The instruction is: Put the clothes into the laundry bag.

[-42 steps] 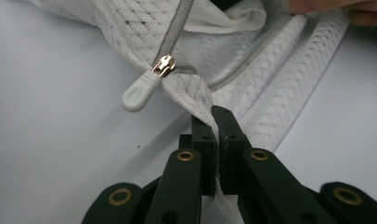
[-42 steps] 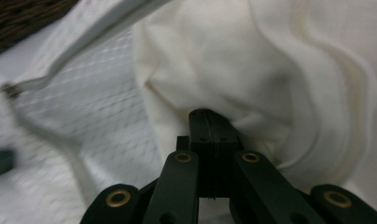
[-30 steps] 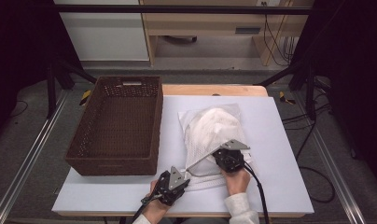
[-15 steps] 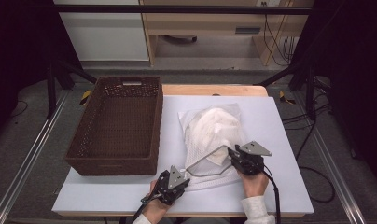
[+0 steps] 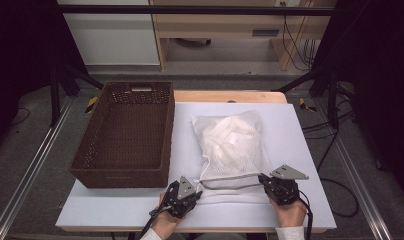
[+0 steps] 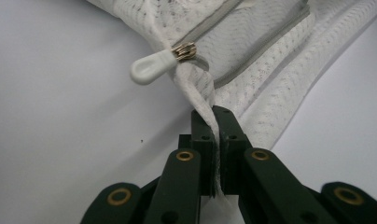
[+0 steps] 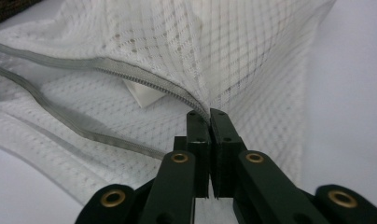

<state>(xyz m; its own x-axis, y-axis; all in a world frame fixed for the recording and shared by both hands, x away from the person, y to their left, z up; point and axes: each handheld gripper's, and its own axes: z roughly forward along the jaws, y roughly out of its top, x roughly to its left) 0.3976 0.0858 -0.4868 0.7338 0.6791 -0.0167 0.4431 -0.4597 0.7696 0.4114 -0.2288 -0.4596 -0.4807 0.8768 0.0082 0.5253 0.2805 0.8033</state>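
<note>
White mesh bag (image 5: 233, 145) with folded cloth inside, lying flat on the white table (image 5: 300, 130) just right of the brown woven basket (image 5: 125, 135), its zipped edge (image 7: 144, 84) turned toward the person and partly unzipped, the white zipper pull (image 6: 151, 67) at the left end. Left gripper (image 5: 190, 192) clamped on a thin fold of the bag's mesh just below the pull, jaws pressed together on the fabric. Right gripper (image 5: 270, 182) at the bag's near right corner, jaws just closing and now pinched on the mesh beside the zipper's end.
</note>
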